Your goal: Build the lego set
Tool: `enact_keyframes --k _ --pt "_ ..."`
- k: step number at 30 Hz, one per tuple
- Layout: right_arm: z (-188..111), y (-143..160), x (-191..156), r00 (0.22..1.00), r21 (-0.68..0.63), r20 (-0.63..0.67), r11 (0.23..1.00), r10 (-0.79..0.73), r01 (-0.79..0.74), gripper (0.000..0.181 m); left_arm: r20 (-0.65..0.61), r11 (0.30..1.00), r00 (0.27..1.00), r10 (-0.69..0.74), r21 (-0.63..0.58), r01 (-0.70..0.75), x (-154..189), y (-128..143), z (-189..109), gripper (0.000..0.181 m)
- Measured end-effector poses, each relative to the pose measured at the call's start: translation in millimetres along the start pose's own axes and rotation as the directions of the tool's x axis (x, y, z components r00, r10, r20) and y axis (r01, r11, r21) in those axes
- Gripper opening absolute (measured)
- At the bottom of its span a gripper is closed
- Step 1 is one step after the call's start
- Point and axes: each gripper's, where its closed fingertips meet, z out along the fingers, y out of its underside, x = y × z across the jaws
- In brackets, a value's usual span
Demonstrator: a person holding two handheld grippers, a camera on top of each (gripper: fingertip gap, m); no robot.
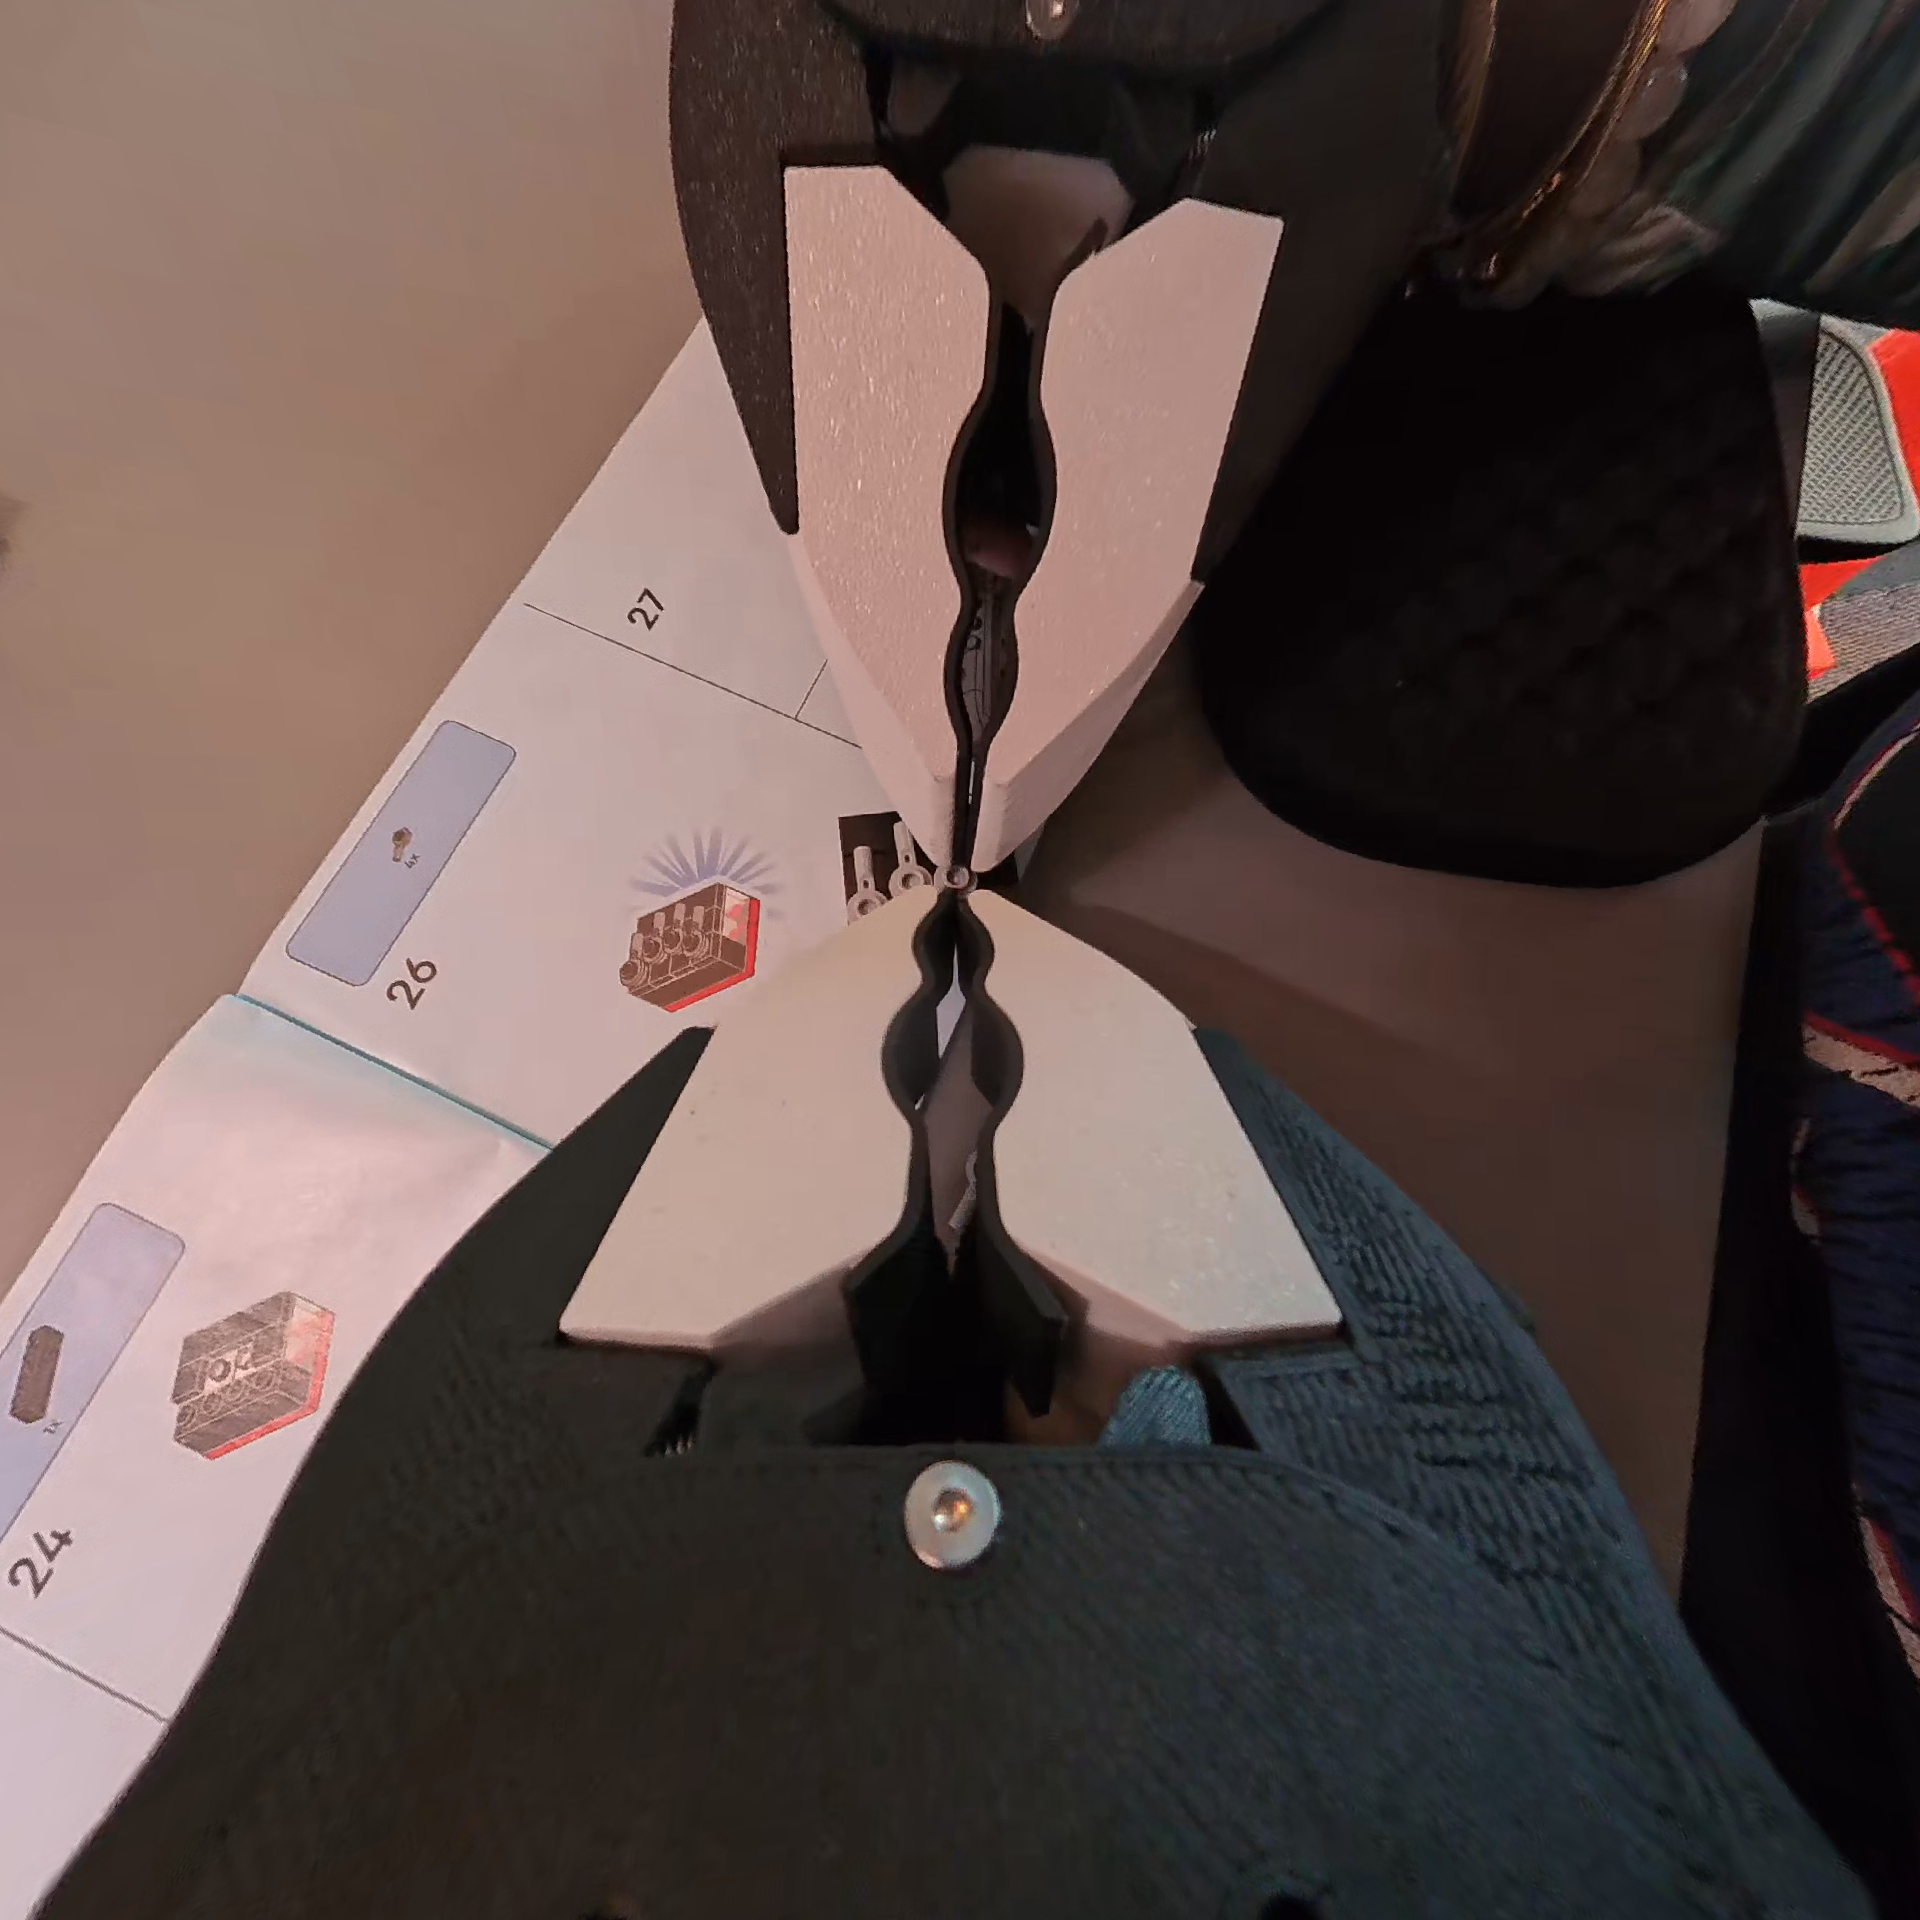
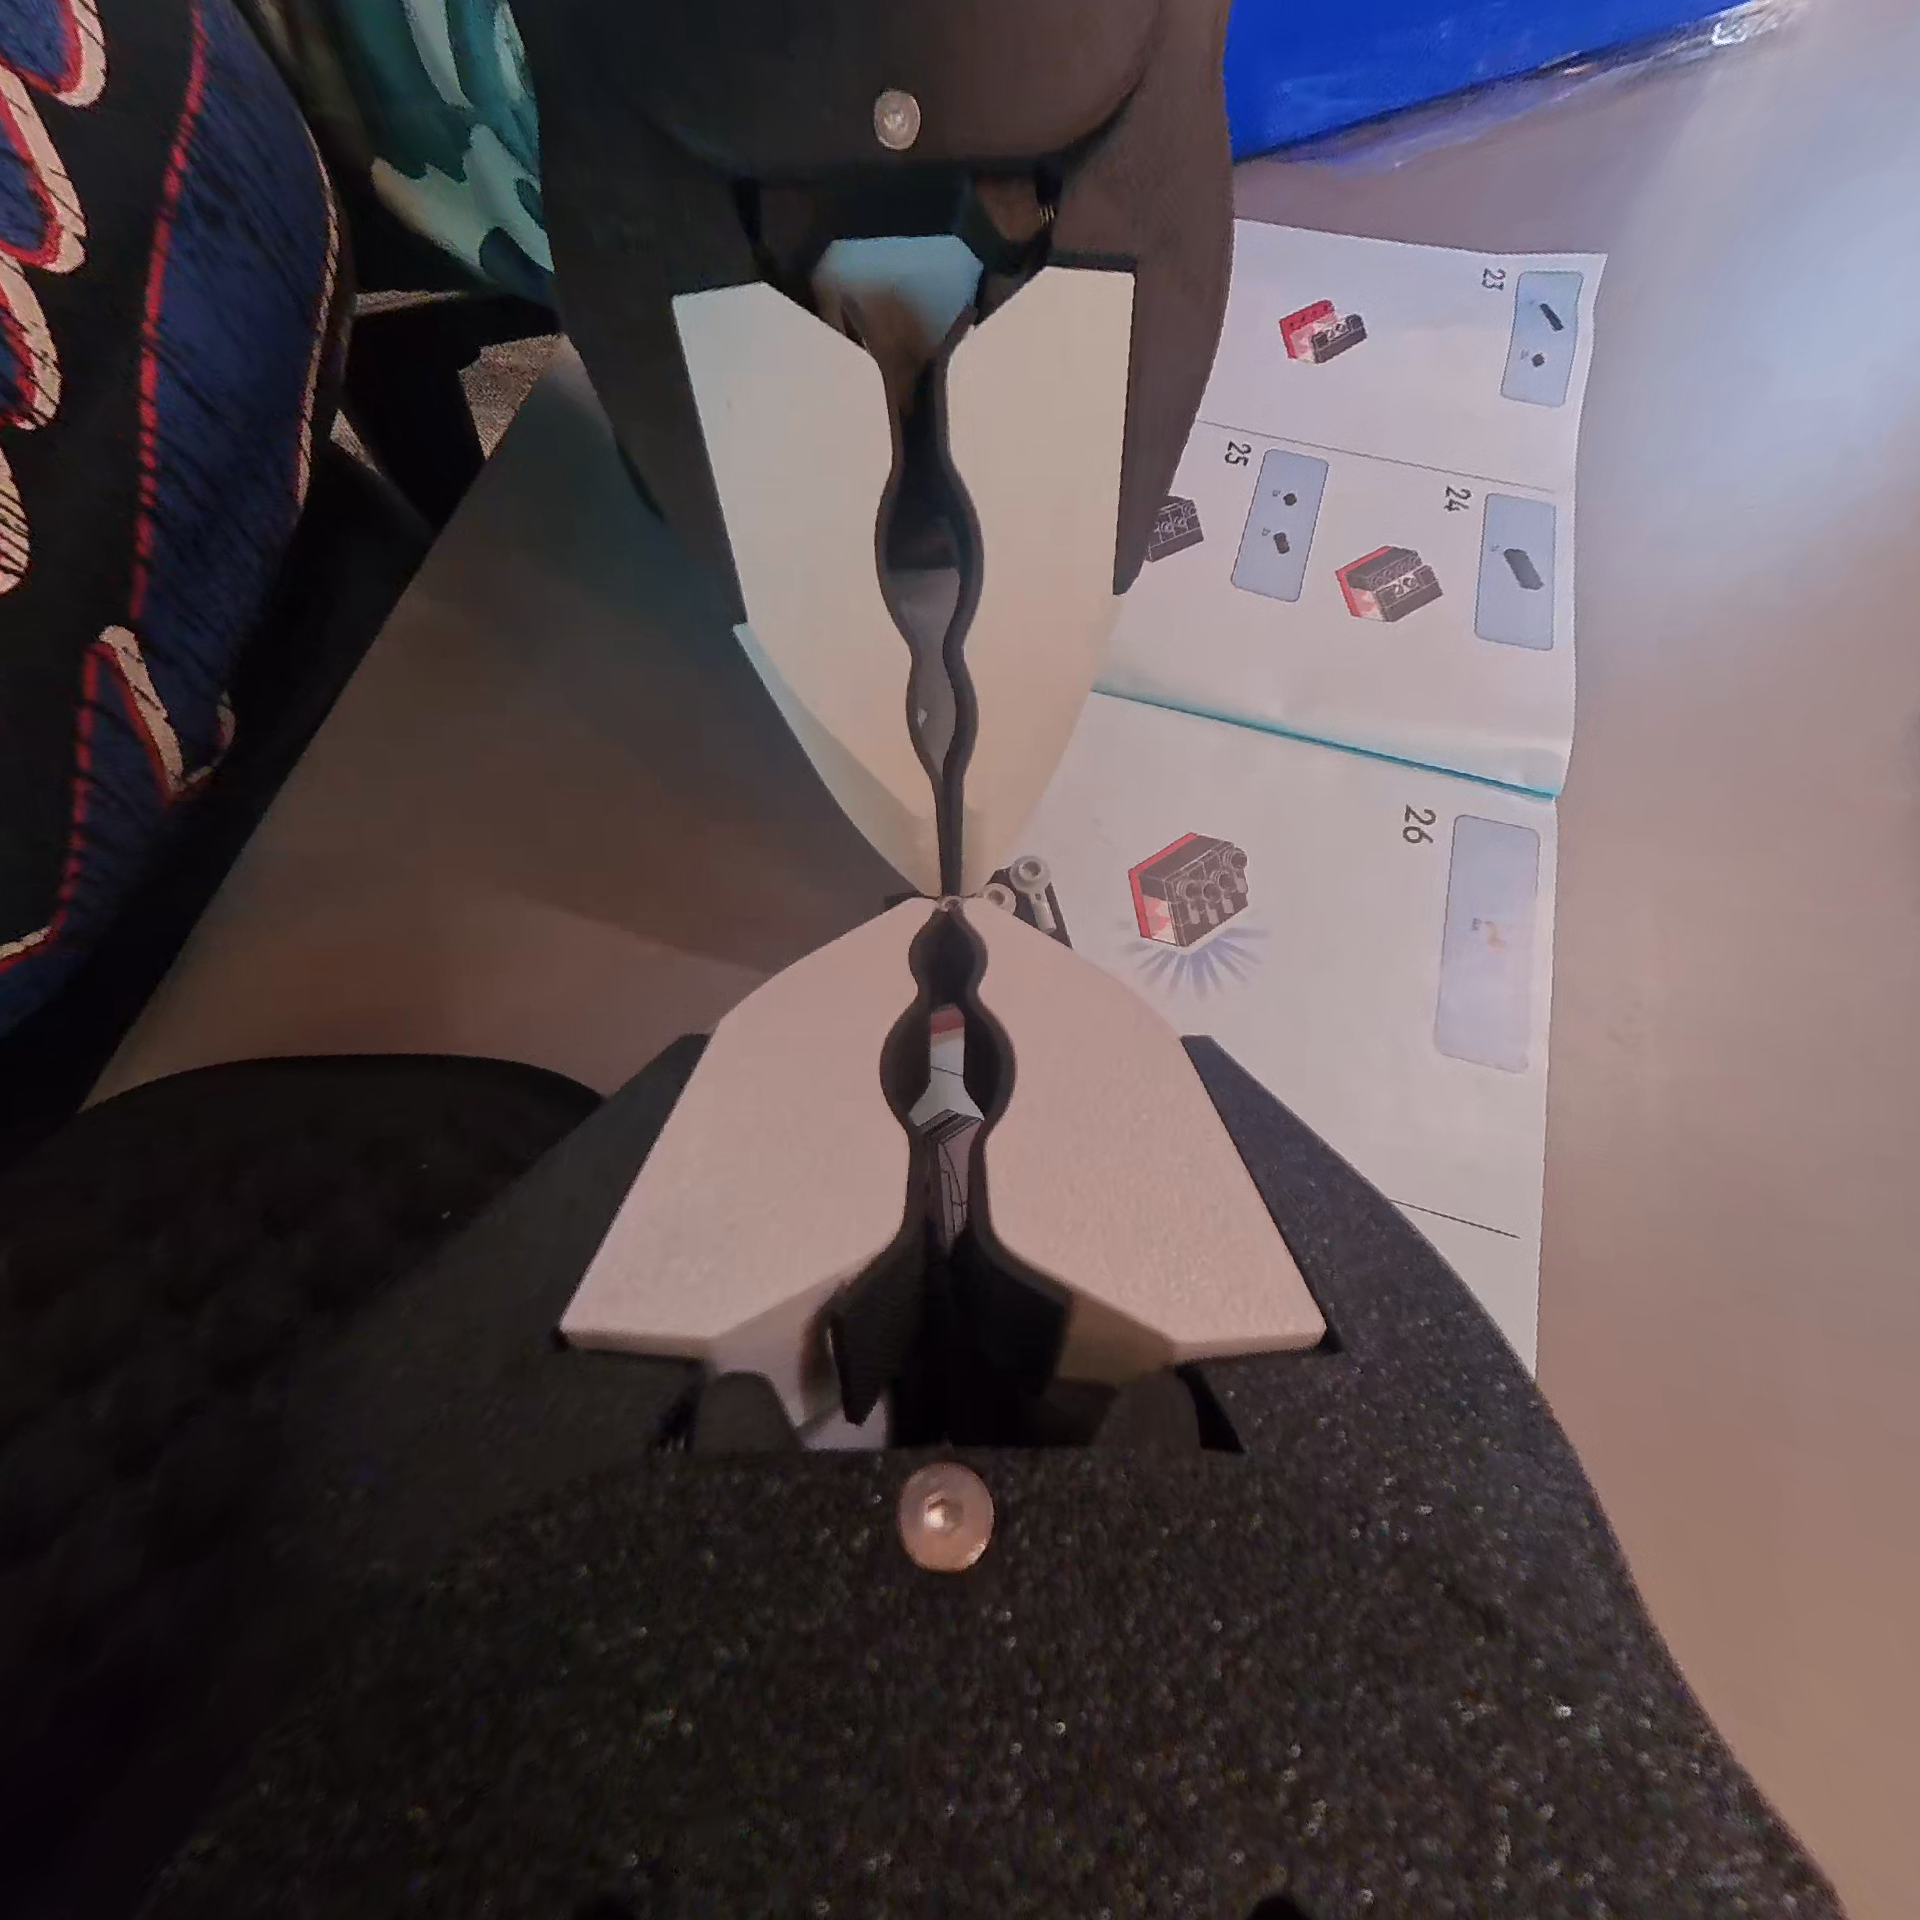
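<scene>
While viewed from the left wrist, farthest left: beige tabletop (image 1: 260, 364). Lying flat on it, open white paper instruction booklet (image 1: 499, 831), printed build steps facing up. At centre, left gripper (image 1: 956, 920), white fingers pressed together, set tip to tip against right gripper (image 1: 966, 847), likewise pressed together. Caught at the meeting point of both tips: tiny pale grey lego ring piece (image 1: 956, 878), pinched by one pair of fingers or the other, impossible to tell which. Just left of the tips, on the booklet, small black lego block with pale grey pins (image 1: 878, 868), partly hidden. Farther right, black textured seat cushion (image 1: 1507, 623) past the table edge, then dark blue patterned fabric with red lines (image 1: 1860, 1039).
</scene>
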Motion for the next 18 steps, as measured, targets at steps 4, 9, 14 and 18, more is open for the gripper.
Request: enact_keyframes --k 4,9,14,18 --pt "-3.0 -1.4 1.2 1.000 0.012 -0.013 1.000 -0.002 0.002 0.001 -0.011 1.000 1.000 -0.020 0.002 0.020 -1.1 1.3 -3.0 0.000" --pt "-3.8 -4.9 -1.9 1.000 0.012 -0.012 1.000 -0.029 0.029 0.000 0.003 1.000 1.000 -0.023 0.012 0.023 -3.8 2.9 -5.7 0.000" --pt "1.1 -3.4 -1.0 1.000 0.004 -0.007 1.000 -0.025 0.025 0.000 0.007 0.999 1.000 -0.025 0.032 0.025 -5.0 0.3 -5.8 0.000" --pt "1.4 -3.1 -0.7 1.000 -0.004 -0.008 1.000 -0.015 0.015 0.000 0.010 1.000 1.000 -0.009 0.016 0.008 -3.8 1.3 -2.6 0.000"
